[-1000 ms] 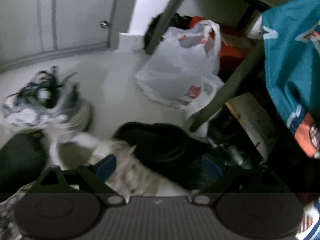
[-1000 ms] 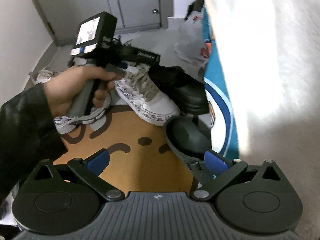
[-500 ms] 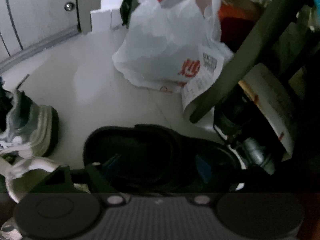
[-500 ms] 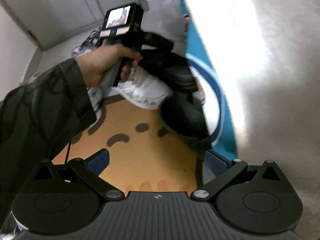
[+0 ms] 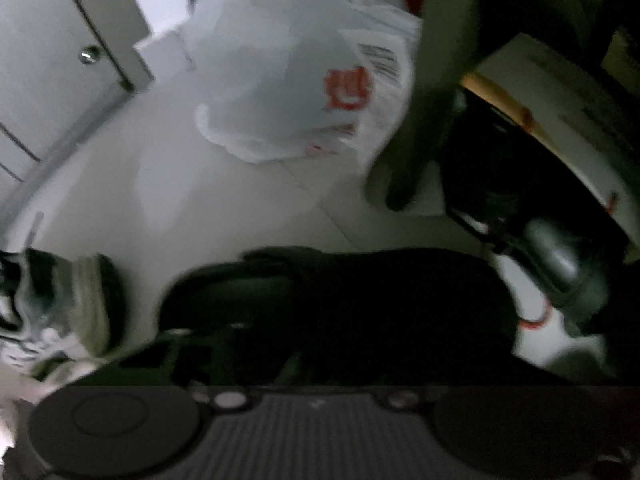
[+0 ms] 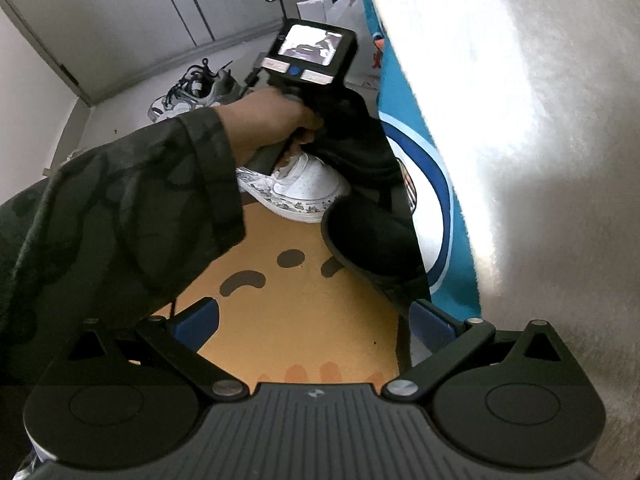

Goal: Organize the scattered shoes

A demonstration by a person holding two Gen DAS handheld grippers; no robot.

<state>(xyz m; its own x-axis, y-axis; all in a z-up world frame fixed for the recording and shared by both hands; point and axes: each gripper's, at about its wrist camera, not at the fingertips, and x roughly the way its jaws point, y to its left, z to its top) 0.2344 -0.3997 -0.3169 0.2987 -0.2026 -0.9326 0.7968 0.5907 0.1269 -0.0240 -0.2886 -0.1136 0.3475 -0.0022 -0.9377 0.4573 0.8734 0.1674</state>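
Left gripper [image 5: 304,344] jaws closing around the black shoe [image 5: 360,296]; right gripper [image 6: 316,316] jaws spread wide, empty

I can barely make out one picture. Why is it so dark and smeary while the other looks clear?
Left wrist view: motion-blurred and dim, the black shoe nearly lost in shadow, the plastic bag smeared. Right wrist view: sharp, though the pale fabric glares white and straight edges bend.
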